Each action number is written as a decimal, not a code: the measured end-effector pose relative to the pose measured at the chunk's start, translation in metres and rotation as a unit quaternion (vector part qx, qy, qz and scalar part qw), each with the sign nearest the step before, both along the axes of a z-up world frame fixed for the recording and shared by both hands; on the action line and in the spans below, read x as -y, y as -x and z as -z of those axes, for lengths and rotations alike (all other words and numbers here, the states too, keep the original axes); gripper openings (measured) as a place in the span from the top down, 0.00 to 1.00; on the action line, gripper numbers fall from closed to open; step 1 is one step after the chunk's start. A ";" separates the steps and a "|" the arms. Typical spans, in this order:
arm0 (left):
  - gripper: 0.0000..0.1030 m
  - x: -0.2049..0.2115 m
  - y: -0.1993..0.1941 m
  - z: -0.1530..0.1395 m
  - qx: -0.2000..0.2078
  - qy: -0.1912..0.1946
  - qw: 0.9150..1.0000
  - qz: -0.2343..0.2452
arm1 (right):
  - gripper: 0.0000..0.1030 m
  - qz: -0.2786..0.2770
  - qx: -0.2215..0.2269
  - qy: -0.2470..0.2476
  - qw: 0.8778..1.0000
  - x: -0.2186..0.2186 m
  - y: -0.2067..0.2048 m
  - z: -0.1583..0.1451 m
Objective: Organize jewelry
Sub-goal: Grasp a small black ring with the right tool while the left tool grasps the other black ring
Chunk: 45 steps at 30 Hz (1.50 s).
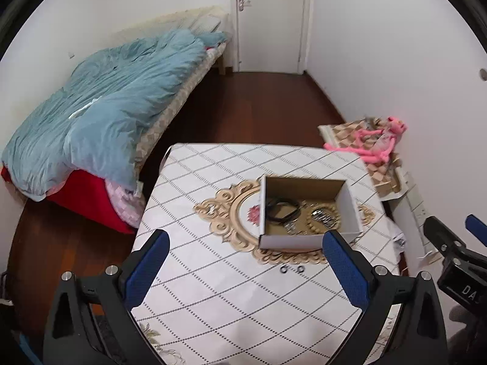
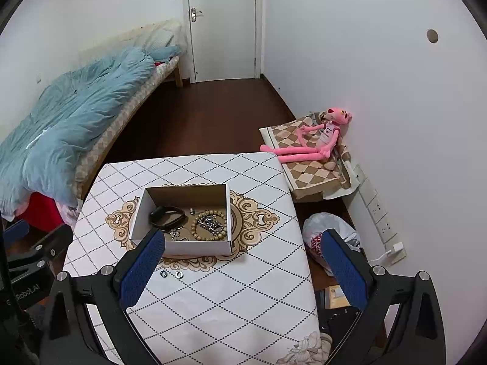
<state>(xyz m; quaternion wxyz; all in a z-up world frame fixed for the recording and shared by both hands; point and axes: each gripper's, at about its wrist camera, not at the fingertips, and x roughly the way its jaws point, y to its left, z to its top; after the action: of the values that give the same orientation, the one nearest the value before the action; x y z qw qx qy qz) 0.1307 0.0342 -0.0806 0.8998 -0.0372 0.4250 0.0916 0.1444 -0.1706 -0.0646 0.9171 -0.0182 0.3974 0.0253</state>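
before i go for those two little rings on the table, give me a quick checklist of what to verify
1. Both small rings lie loose on the tablecloth, side by side, just in front of the box: ok.
2. Cardboard box open on top, ready to receive them: ok.
3. Right gripper fingers spread wide, holding nothing: ok.
4. Left gripper open too, nothing held: ok.
5. Nothing on the cloth between the fingers and the rings: ok.
6. Free floor inside the box beside the black band and bead bracelet: ok.
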 end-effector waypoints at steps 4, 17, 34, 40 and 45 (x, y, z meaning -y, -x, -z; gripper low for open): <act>0.00 -0.010 -0.005 0.031 -0.022 -0.019 0.999 -0.018 | 0.00 -0.025 -0.044 -0.029 0.998 -0.007 -0.012 0.032; 0.00 -0.041 -0.035 0.176 -0.193 -0.004 0.981 -0.027 | 0.43 -0.117 -0.179 -0.013 0.977 -0.078 -0.051 0.203; 0.00 -0.024 -0.042 0.177 -0.181 -0.003 0.984 -0.008 | 0.88 -0.125 -0.157 0.008 0.980 -0.081 -0.054 0.208; 0.01 0.010 -0.053 0.180 -0.168 0.060 0.983 0.045 | 0.88 -0.055 -0.148 -0.019 0.987 -0.024 -0.047 0.192; 0.22 0.044 -0.057 0.180 -0.152 0.052 0.984 0.081 | 0.88 -0.014 -0.157 -0.018 0.987 0.008 -0.043 0.196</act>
<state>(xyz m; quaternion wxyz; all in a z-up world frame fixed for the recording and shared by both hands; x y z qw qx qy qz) 0.1876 -0.0100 -0.2608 0.8259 -0.0347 0.5627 0.0006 0.1876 -0.1788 -0.2601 0.8433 -0.0035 0.5353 0.0478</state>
